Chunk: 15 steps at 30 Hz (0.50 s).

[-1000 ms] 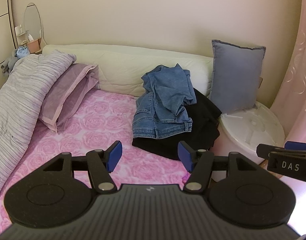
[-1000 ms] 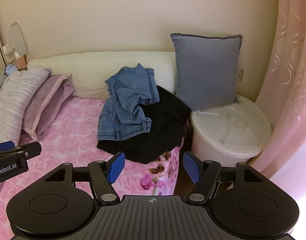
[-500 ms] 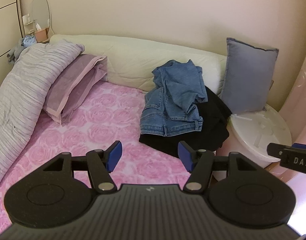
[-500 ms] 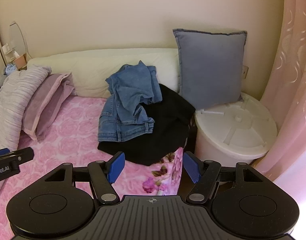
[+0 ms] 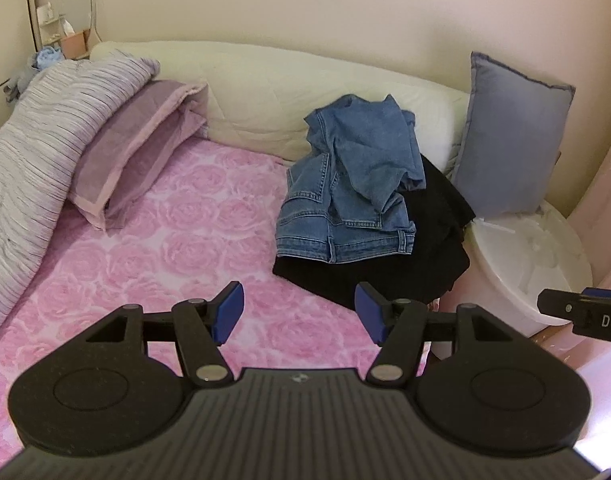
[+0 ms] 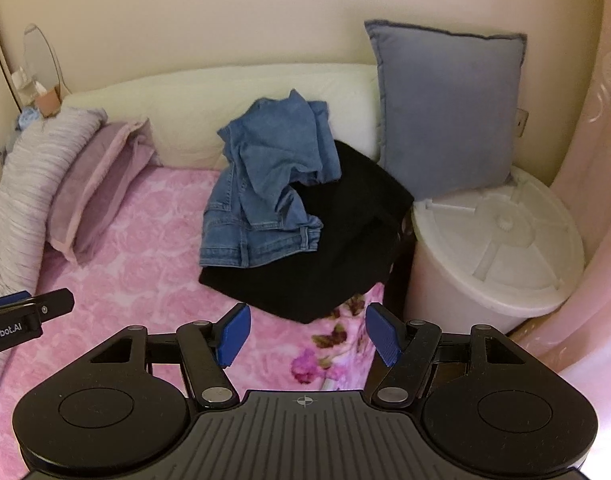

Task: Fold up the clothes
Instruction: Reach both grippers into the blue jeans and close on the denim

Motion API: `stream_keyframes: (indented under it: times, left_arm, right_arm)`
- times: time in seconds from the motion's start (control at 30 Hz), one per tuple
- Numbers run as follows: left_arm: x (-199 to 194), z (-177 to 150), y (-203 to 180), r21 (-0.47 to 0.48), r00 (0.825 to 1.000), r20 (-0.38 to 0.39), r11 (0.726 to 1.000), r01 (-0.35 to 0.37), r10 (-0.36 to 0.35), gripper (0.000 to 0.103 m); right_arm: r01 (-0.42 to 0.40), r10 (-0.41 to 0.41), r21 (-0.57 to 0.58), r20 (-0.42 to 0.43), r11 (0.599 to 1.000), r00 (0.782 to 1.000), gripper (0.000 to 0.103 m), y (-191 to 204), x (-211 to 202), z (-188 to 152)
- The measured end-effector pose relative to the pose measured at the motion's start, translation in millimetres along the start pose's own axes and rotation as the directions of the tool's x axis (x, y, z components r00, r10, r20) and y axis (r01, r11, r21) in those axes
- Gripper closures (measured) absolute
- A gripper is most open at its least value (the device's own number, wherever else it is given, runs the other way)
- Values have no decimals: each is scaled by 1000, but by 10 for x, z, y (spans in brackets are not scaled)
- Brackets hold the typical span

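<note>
Crumpled blue denim shorts (image 5: pixel 353 184) (image 6: pixel 271 188) lie on top of a black garment (image 5: pixel 417 256) (image 6: pixel 329 248) at the right side of a bed with a pink rose-pattern sheet (image 5: pixel 153 248) (image 6: pixel 141 248). My left gripper (image 5: pixel 299 312) hovers open over the sheet, short of the pile, with nothing between its blue pads. My right gripper (image 6: pixel 305 334) is also open and empty, above the bed's near corner just before the black garment. Each gripper's tip shows at the edge of the other's view.
A white round lidded bin (image 6: pixel 501 248) (image 5: pixel 529 256) stands right of the bed, with a grey-blue cushion (image 6: pixel 445 108) leaning behind it. A mauve pillow (image 5: pixel 133 152) and striped duvet (image 5: pixel 37 152) fill the left. A cream bolster (image 5: pixel 273 92) lines the wall. Pink curtain (image 6: pixel 585 208) hangs right.
Both grippers have moved forward and down toward the bed; the clothes pile looks larger and nearer. Jaws stayed open.
</note>
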State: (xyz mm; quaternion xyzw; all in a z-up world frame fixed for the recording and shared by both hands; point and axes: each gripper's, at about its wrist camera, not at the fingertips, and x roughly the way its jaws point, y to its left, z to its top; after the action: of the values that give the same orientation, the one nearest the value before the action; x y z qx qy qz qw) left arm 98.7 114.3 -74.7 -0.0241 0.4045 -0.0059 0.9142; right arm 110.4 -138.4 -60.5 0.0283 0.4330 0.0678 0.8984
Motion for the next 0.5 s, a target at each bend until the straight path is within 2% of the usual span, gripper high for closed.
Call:
stream_keyframes:
  times: [0.2,0.33,0.5]
  left_arm:
    - [522,197,-61,-34,999,-26,999,25,-26,47]
    - [908,394,-139,-26,999,-32,1000,1,-2,49]
    - [1412,663,-253,-16,999,-43,1000,-18,18,50]
  right_arm:
    - [27,-28,-66,-15,997,999,36,-79,491,252]
    - [37,-39,-119,-17,992,999,44,-111,826,447]
    - [38,-41,-162,-18,986,999,45,-184,1242,758]
